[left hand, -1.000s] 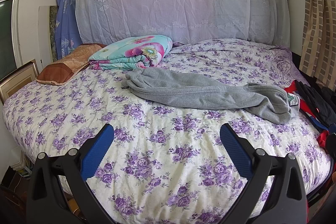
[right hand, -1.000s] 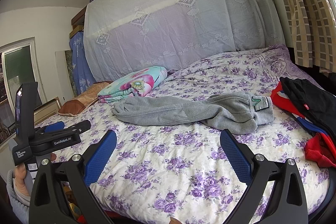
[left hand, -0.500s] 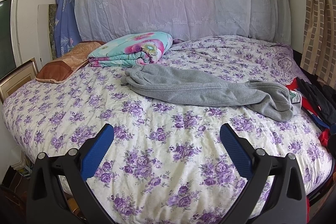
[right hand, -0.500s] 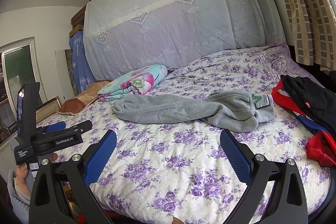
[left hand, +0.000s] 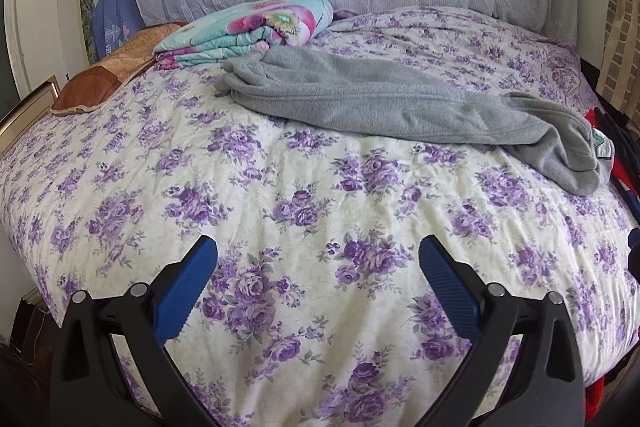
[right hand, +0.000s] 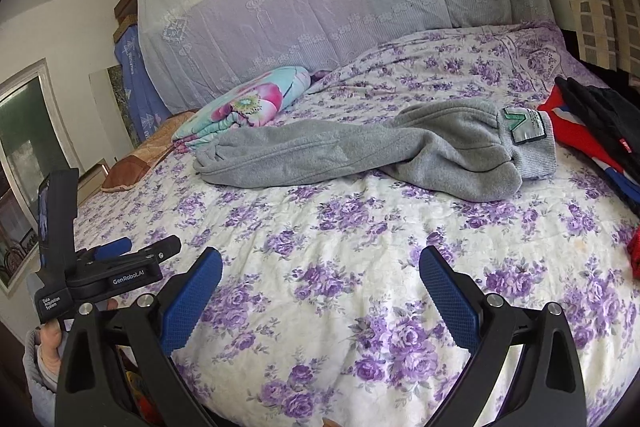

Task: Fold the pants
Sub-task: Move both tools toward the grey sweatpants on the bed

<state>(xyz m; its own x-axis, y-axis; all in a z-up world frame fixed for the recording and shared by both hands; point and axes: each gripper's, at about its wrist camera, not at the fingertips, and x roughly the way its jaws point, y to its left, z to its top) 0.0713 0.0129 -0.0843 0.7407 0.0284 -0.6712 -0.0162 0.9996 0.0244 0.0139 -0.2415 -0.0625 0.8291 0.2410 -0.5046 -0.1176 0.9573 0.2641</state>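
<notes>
Approach stage. The left gripper (left hand: 318,255) and right gripper (right hand: 320,267) hover over the flowered bedspread (left hand: 312,187), both with jaws spread wide and holding nothing. The grey pants (left hand: 384,99) lie ahead of both claws, well apart from them, legs stacked loosely; the cuff end sits ahead-left of the left claw, and the waistband with its label (right hand: 524,129) ahead-right of the right claw. A sound step likely takes cuffs and waistband separately, straightening the crumpled waist end before folding, clear of the red and black clothes (right hand: 592,131).
</notes>
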